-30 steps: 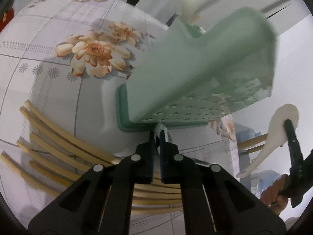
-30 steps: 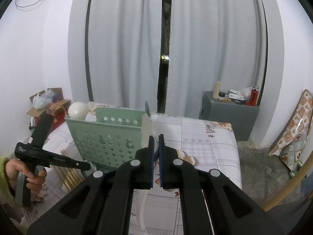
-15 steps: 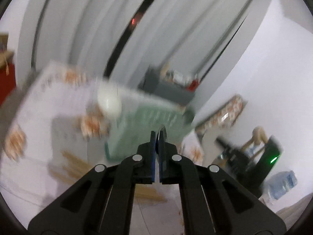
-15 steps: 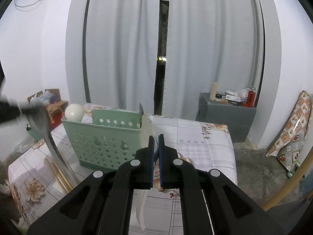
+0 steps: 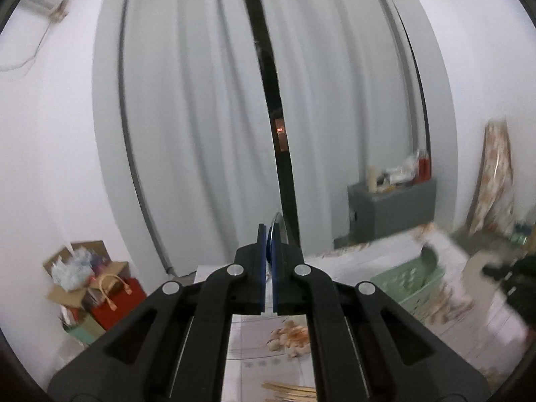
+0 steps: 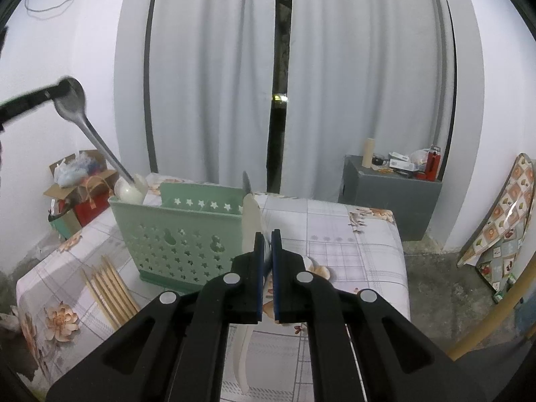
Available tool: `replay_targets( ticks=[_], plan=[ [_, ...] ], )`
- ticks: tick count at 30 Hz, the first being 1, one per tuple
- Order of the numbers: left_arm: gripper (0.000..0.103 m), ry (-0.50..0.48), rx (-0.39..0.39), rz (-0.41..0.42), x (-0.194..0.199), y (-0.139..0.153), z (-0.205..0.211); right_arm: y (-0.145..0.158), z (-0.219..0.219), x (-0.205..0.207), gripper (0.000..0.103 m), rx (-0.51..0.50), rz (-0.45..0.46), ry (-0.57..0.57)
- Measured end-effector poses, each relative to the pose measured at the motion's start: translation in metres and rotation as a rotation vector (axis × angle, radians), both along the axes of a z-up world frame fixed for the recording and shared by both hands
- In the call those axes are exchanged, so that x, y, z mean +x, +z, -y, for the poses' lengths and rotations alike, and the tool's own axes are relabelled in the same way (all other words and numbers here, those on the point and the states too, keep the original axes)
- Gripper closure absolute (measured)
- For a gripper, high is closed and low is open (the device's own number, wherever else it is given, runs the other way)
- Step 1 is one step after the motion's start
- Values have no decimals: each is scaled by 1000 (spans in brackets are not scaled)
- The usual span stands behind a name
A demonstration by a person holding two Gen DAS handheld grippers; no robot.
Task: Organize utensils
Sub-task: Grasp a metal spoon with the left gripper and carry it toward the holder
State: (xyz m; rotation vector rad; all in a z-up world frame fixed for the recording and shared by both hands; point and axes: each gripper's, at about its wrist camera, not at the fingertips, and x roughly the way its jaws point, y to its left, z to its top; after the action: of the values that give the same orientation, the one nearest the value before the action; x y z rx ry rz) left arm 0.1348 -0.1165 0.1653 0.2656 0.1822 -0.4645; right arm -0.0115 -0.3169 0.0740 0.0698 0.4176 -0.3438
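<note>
From your left wrist camera, the left tool [image 5: 269,261] is pressed together on the bowl end of a metal spoon [image 5: 278,227], whose thin rim pokes up just past the pads; the view is blurred, with the green caddy [image 5: 407,279] low at the right on the flowered surface [image 5: 254,341] and a few wooden chopsticks [image 5: 288,390] at the bottom edge. From your right wrist camera, the right tool [image 6: 267,251] pinches a cream ladle-like utensil [image 6: 249,227] near its middle — its upper part rises beside the caddy's right end and its lower part hangs below the pads. The same view shows the left tool high at the left with the spoon's handle slanting down, its tip at or just over the left compartment beside a white round-topped utensil [image 6: 129,189]; I cannot tell if it is inside. To do this step well, I judge you should bring the handle closer to upright over that compartment, lower it until the tip is well below the rim, and only then let go — a slanted drop may knock the neighbour or tip the light caddy.
</note>
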Motion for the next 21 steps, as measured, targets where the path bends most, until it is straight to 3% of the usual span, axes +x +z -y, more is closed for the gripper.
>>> replay_targets(
  ticks=[7, 11, 14, 21],
  plan=[
    [102, -68, 62, -124, 22, -44, 25, 0, 0, -3, 99, 2, -5, 3],
    [98, -161, -10, -269, 35, -60, 28, -1, 1, -4, 99, 8, -8, 2],
    [93, -211, -81, -324, 36, -62, 22, -2, 1, -5, 99, 10, -11, 2],
    [60, -213, -183, -347, 23, -65, -7, 0, 3, -6, 99, 24, 2, -1]
  ],
)
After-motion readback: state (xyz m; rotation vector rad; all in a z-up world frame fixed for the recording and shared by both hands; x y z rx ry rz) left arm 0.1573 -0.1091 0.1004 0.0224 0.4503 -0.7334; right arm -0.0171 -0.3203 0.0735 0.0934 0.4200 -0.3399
